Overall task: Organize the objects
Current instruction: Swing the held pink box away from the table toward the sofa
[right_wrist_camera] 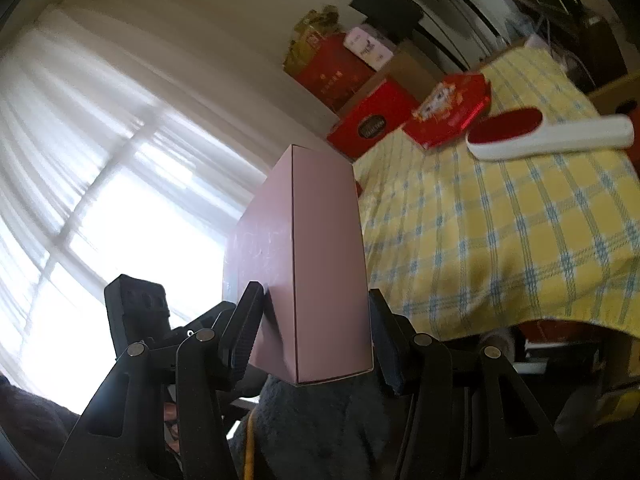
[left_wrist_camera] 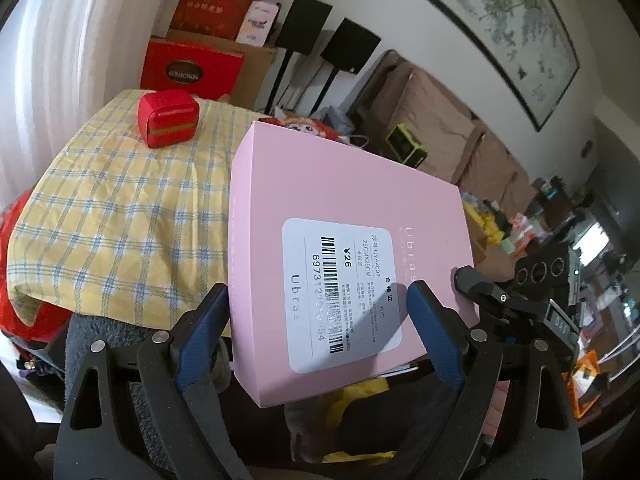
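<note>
Pink box (left_wrist_camera: 344, 200) (white label (left_wrist_camera: 344, 296)), yellow-and-blue checked cloth (left_wrist_camera: 120, 208).

Quick look at my rig: the left tool (left_wrist_camera: 316, 320) has black angular linkage arms with round silver pivot pins, and blue ribbed pads on its fingers (left_wrist_camera: 434, 336). Off to its right I can see the other unit's black body, with three round lens-like openings and a small tag reading "DAS". The right tool (right_wrist_camera: 316, 332) is built the same, with black arms and silver pins, though its textured pads look darker on my feed.
</note>
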